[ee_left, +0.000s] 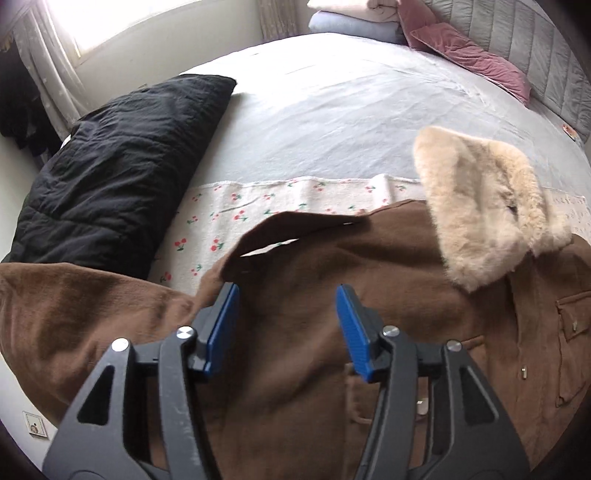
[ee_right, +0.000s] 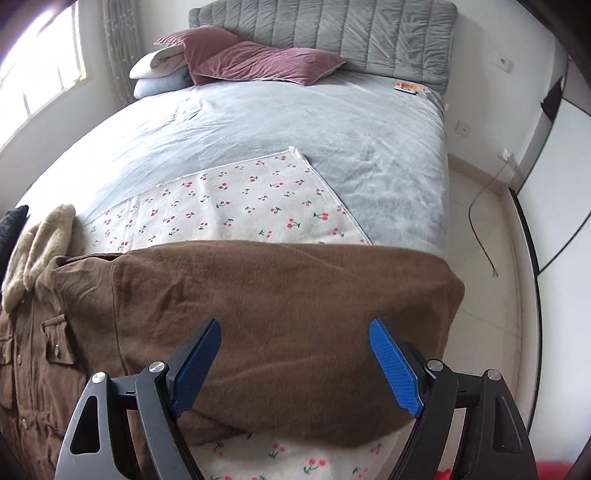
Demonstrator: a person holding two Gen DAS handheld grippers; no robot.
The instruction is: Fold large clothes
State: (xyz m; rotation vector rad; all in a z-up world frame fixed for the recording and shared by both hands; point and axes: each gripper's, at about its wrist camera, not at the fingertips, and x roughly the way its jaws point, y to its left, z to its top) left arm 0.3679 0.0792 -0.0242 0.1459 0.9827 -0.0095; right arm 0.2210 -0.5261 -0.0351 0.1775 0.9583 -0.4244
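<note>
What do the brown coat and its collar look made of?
Brown coat: looks like soft suede or brushed fabric, matte, with a fine nap; which one is unclear. Collar: cream fur or faux fur, with a dense fluffy pile.

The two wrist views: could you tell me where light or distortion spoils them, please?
Left wrist: the window is blown out and washes the bedspread near it; the brown coat looks soft. Right wrist: the window glares too. Both bend strongly at the edges.
</note>
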